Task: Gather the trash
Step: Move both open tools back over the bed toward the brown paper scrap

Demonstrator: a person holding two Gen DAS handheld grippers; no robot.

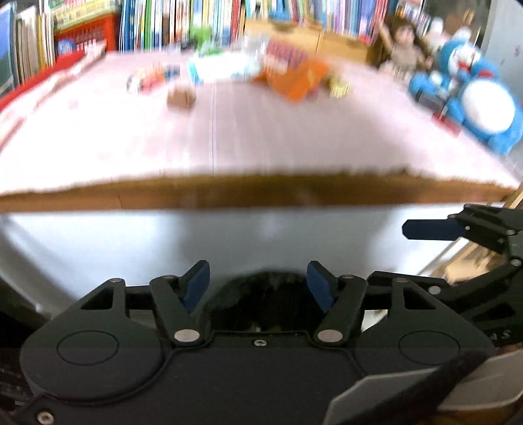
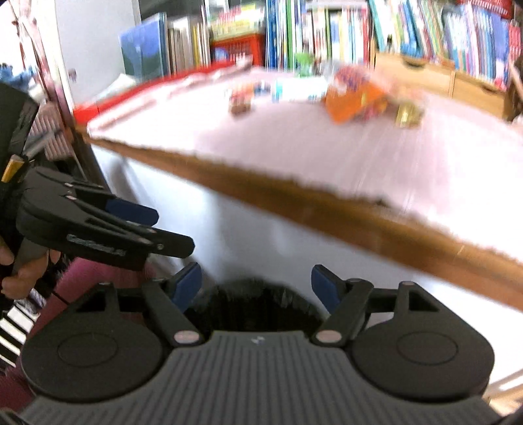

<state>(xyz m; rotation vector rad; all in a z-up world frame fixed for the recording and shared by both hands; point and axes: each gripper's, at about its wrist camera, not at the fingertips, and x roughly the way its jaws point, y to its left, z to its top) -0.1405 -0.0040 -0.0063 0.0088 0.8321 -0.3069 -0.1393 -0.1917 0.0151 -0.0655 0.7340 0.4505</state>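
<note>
Bookshelves [image 1: 202,19] packed with colourful spines run along the back, and a pink-topped desk [image 1: 261,140] with a brown front edge fills the middle of both blurred views. Trash is seen clustered at the far side of the desk, close to the bookshelves: an orange wrapper [image 1: 300,81] crumpled near the middle, a white-and-blue packet [image 1: 219,68] just left of it, small mixed wrappers [image 1: 147,78] further left, a little brown piece [image 1: 179,96] in front of those, and a yellowish scrap [image 2: 407,114] just right of the orange wrapper. All of it is judged light, soft and crinkly, probably slippery film; no fragility is expected. The orange wrapper would best be pinched at a raised fold or free edge, not pressed flat against the desk. A dark-lined bin [image 2: 251,304] sits below the desk's front edge, under both claws. The left claw [image 1: 258,286] stands apart with nothing between its pads. The right claw [image 2: 256,287] is also spread wide and empty. Blue plush toys [image 1: 474,88] sit at the desk's right side, well apart from the trash.
</note>
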